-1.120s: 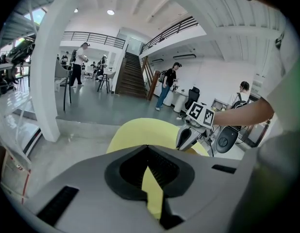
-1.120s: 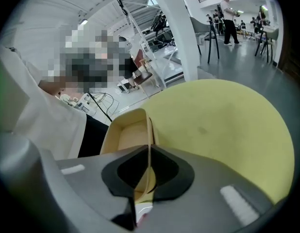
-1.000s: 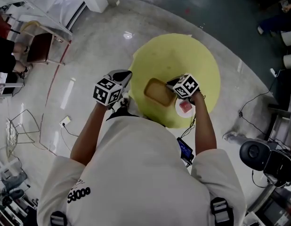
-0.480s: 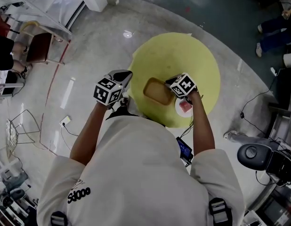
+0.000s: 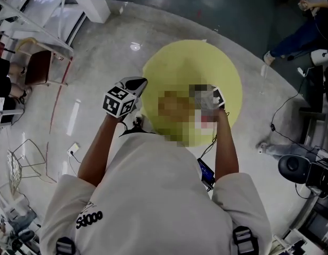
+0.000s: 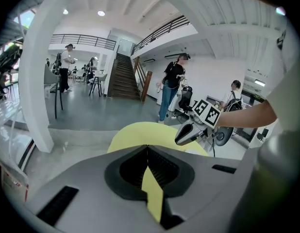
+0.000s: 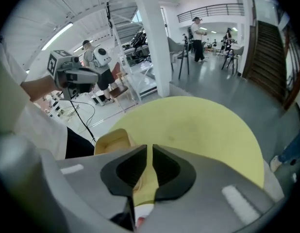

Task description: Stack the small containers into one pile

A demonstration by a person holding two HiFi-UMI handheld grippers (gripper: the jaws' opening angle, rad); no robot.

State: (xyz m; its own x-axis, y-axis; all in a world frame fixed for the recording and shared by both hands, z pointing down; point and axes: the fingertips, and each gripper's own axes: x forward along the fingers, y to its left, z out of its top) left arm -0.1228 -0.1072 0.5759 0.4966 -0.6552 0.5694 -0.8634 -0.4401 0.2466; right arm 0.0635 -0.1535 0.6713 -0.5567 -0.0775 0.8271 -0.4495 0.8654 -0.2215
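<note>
Left gripper (image 6: 147, 148) closed, empty | right gripper (image 7: 150, 149) opening, tan container (image 7: 112, 141) edge between jaws

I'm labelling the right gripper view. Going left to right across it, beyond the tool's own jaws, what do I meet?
left tool → tan container → white pillar → staircase

My head camera looks steeply down from above onto the round counter (image 5: 206, 57). The camera on my left tool (image 6: 148, 150) sits close behind its jaws and faces level across that counter. The one on my right tool (image 7: 149, 148) looks along its opening, empty jaws from the other side. All three share the counter.
</note>
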